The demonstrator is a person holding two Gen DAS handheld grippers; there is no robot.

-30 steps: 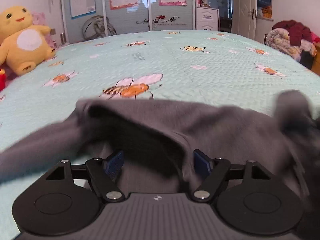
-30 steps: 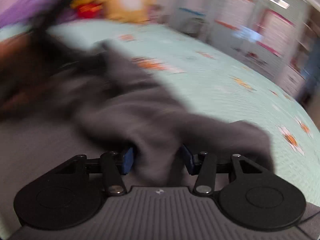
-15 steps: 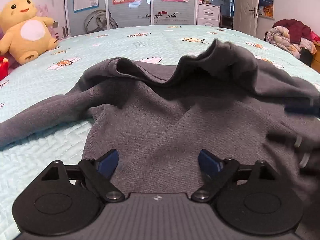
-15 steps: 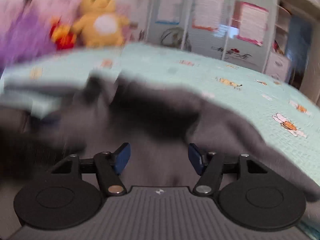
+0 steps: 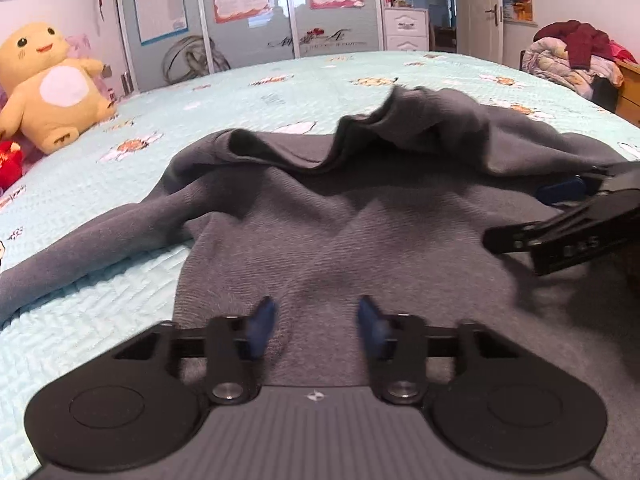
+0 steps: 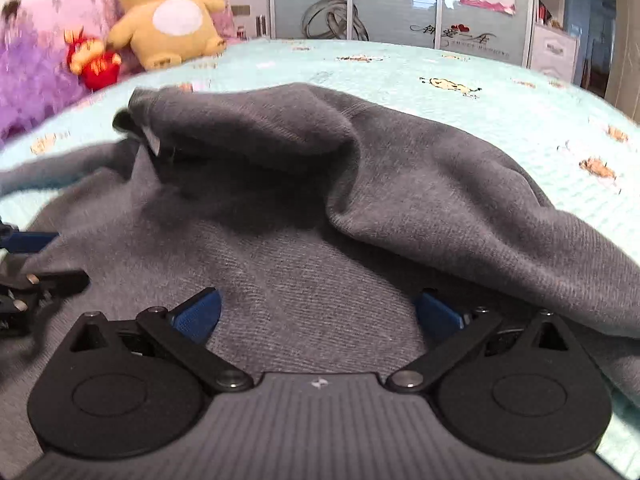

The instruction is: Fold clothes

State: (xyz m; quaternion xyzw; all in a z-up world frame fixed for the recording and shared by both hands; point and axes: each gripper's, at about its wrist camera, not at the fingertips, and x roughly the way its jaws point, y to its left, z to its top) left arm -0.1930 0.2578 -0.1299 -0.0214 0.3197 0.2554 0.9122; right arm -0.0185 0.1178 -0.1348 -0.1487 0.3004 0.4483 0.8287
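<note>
- Mint bedspread (image 5: 100, 288) fills my left view; the grey sweater (image 5: 328, 216) sprawls rumpled ahead of my left tongs (image 5: 316, 322), whose fingers stand apart with cloth between them, unpinched. Spreading or mid-fold, I judge; I can't tell which.
- Right view: my right tongs (image 6: 318, 314) gape wide, low over the sweater (image 6: 420, 184), its flopped-over part beyond them.

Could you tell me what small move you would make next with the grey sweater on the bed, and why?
Probably reach the right tongs forward to the bunched far edge of the grey sweater and pull it flat. Both the right and the left tongs stand open over the cloth, holding nothing, and that far part is heaped back on itself, so the sweater does not yet lie flat on the bed for a fold.
</note>
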